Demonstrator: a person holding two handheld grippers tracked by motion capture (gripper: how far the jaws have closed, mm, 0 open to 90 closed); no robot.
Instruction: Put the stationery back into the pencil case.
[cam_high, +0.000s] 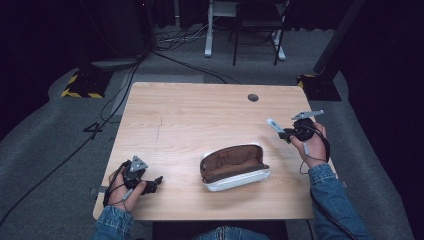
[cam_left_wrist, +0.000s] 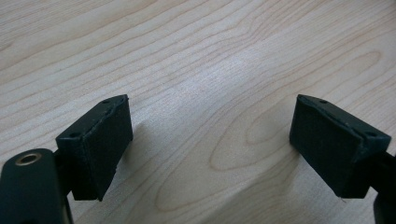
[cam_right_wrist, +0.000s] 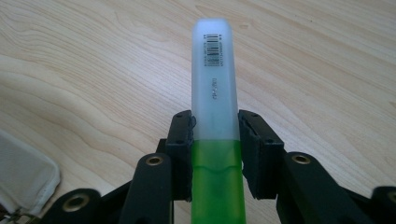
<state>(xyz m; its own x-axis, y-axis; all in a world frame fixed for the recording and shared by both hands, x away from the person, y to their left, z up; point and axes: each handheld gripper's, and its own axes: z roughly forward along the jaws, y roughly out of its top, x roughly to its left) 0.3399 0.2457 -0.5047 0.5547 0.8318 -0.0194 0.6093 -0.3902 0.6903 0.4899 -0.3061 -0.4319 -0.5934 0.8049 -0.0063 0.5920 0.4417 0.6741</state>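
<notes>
A green highlighter with a frosted cap (cam_right_wrist: 214, 93) is clamped between the jaws of my right gripper (cam_right_wrist: 215, 135), cap pointing away from the camera. In the high view that right gripper (cam_high: 286, 133) hovers over the table's right side, the highlighter (cam_high: 274, 125) sticking out toward the left. An open pencil case (cam_high: 234, 166), white outside and brown inside, lies at the table's front middle; its white corner (cam_right_wrist: 23, 177) shows low at the left of the right gripper view. My left gripper (cam_high: 156, 182) rests at the front left, its jaws wide apart over bare wood (cam_left_wrist: 210, 135) with nothing between them.
The light wooden table (cam_high: 200, 115) has a round cable hole (cam_high: 253, 97) near its back edge. Behind it are grey carpet, cables, a chair and stand feet with yellow-black tape (cam_high: 80, 92).
</notes>
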